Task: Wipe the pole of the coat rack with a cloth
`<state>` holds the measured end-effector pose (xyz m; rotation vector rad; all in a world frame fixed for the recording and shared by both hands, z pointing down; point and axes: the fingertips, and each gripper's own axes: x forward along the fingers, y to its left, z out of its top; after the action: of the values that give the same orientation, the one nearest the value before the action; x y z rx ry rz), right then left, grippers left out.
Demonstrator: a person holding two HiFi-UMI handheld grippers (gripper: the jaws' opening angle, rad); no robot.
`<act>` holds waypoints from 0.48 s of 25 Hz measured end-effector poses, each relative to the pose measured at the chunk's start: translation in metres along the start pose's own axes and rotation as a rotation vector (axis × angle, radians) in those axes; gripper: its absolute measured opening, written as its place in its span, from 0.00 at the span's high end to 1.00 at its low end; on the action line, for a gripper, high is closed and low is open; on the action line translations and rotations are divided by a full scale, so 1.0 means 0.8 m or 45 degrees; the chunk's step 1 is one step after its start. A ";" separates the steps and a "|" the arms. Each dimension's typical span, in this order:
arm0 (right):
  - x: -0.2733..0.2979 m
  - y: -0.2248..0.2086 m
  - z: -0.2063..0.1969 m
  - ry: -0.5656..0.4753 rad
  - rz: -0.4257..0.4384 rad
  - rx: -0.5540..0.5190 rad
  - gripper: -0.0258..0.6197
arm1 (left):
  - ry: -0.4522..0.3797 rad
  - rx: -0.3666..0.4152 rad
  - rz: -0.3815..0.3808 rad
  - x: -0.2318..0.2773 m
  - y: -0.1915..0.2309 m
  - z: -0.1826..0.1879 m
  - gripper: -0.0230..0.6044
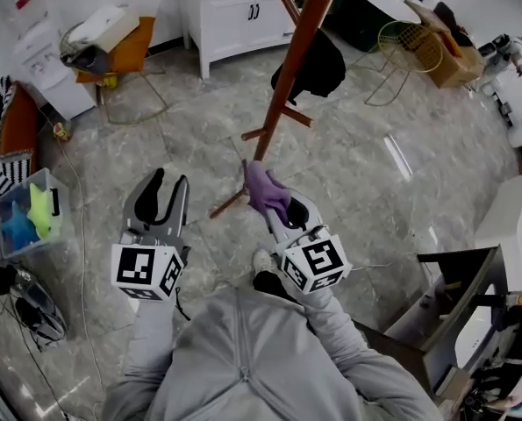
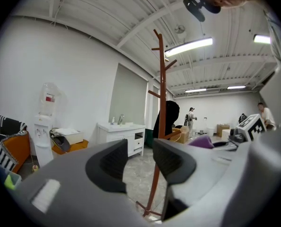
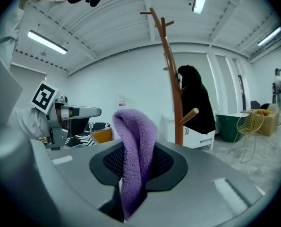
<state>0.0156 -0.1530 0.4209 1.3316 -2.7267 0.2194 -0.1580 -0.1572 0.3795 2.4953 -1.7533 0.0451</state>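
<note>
Coat rack pole [image 1: 289, 64] stands at your 12 o'clock, black coat [image 1: 320, 67] hanging at 1. Your right gripper [image 1: 272, 202] pinches purple cloth [image 3: 133, 150] tight — short of pole, no contact visible. Left gripper [image 1: 167, 193] at 10 o'clock — jaws apart, empty. Wiping looks unstarted; whole pole left.

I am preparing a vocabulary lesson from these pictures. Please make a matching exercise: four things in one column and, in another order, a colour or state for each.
Things:
1. cloth
2. pole
3. left hand-held gripper
4. jacket

Colour or state:
A. black, hanging
B. open, nothing between the jaws
C. purple, clamped between jaws
D. reddish-brown

Pairs: 1-C, 2-D, 3-B, 4-A
</note>
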 end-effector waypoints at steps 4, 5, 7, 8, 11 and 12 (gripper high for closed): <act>-0.027 -0.031 0.009 -0.041 -0.126 0.002 0.84 | -0.004 0.007 -0.047 0.007 -0.012 0.002 0.69; -0.034 -0.038 0.012 -0.057 -0.153 0.005 0.84 | -0.007 0.009 -0.058 0.008 -0.014 0.003 0.69; -0.048 -0.050 0.022 -0.102 -0.212 0.013 0.84 | -0.010 0.013 -0.078 0.011 -0.019 0.004 0.69; -0.056 -0.056 0.027 -0.128 -0.245 0.015 0.84 | -0.010 0.014 -0.088 0.012 -0.021 0.004 0.69; -0.077 -0.072 0.040 -0.190 -0.331 0.014 0.84 | -0.015 0.023 -0.117 0.015 -0.027 0.007 0.69; -0.083 -0.075 0.043 -0.203 -0.353 0.015 0.84 | -0.017 0.026 -0.126 0.016 -0.029 0.008 0.69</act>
<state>0.1029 -0.1440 0.3820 1.7793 -2.6223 0.1100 -0.1318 -0.1618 0.3727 2.5989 -1.6398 0.0396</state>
